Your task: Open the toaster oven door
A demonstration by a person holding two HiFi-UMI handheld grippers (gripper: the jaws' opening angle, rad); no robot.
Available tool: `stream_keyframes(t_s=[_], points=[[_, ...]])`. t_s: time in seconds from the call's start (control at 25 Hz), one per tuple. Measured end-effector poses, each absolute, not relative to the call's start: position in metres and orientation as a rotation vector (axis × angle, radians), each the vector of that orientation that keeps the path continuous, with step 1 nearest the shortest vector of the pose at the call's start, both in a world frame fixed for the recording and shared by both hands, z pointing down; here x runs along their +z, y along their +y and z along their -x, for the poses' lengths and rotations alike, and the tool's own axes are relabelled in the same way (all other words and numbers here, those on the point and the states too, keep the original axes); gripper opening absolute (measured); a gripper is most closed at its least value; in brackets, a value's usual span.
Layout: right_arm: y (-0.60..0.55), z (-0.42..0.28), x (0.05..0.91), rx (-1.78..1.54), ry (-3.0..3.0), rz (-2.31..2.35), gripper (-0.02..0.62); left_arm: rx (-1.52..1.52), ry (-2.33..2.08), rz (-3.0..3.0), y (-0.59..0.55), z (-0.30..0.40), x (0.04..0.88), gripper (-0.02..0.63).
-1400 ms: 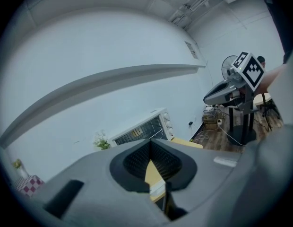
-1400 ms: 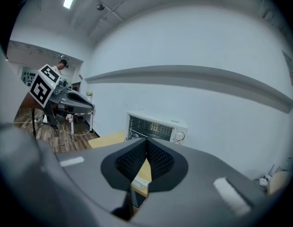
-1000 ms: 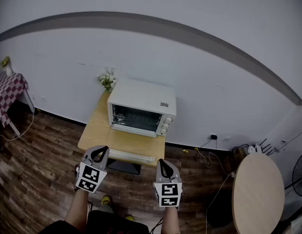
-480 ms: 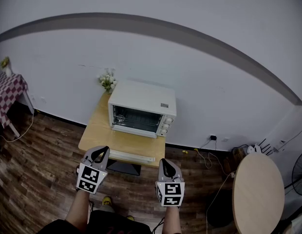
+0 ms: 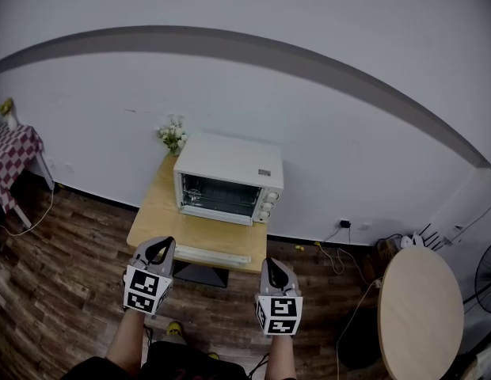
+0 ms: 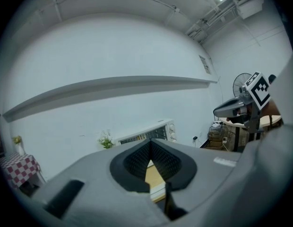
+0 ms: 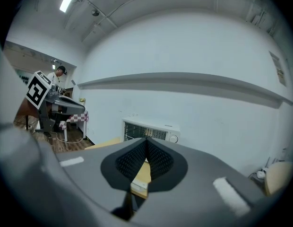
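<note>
Room: plain white wall with a grey band across it, dark wood-plank floor. A small wooden desk (image 5: 161,220) stands against the wall.

Toaster oven (image 5: 230,174): white, on the back part of the desk, toward the back right corner, front facing the person. Its glass door (image 5: 218,195) is closed and upright, with a wire rack visible behind it. Knobs (image 5: 269,203) run in a column at the right of the door. A small bunch of flowers (image 5: 174,131) stands at the back left corner, just beside the oven. The front half of the desk top is bare wood. A pale strip (image 5: 214,254) lies under the front edge, possibly a drawer front; too small to tell.

Left gripper (image 5: 159,248): held in front of the desk's front left corner, jaws closed pad to pad with nothing between them. It is well apart from the oven.

Right gripper (image 5: 270,266): held in front of the front right corner, jaws likewise pressed together and empty. It is also well apart from the oven.

Both point toward the oven front.

Surroundings: round wooden table (image 5: 420,311) at right, a fan (image 5: 489,282) beyond it, cables (image 5: 340,253) along the wall base, and a table with a checked cloth (image 5: 12,153) at far left.
</note>
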State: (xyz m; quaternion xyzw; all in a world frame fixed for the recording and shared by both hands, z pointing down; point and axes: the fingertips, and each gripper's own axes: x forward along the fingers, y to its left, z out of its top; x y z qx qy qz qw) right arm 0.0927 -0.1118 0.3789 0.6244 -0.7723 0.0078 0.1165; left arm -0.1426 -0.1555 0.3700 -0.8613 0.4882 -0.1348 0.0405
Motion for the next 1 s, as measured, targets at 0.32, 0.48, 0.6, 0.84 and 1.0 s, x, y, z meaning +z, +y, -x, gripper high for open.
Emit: stream_keyframes(t_s=[0.32, 0.48, 0.6, 0.84, 1.0], points=[[-0.11, -0.097, 0.377, 0.02, -2.267, -1.834, 0.003, -0.407, 1.503, 2.649, -0.153, 0.142, 0.365, -0.003], [-0.107, -0.097, 0.378, 0.027, -2.268, -1.832, 0.006, -0.404, 1.498, 2.636, -0.15, 0.143, 0.363, -0.002], [-0.104, -0.099, 0.377, 0.03, -2.274, -1.836, 0.006, -0.393, 1.503, 2.638, -0.147, 0.143, 0.363, -0.002], [-0.105, -0.103, 0.376, 0.021, -2.264, -1.835, 0.007, -0.405, 1.503, 2.623, -0.15, 0.144, 0.364, -0.002], [-0.105, -0.106, 0.374, 0.025, -2.26, -1.834, 0.007, -0.424, 1.512, 2.62, -0.15, 0.146, 0.367, -0.002]])
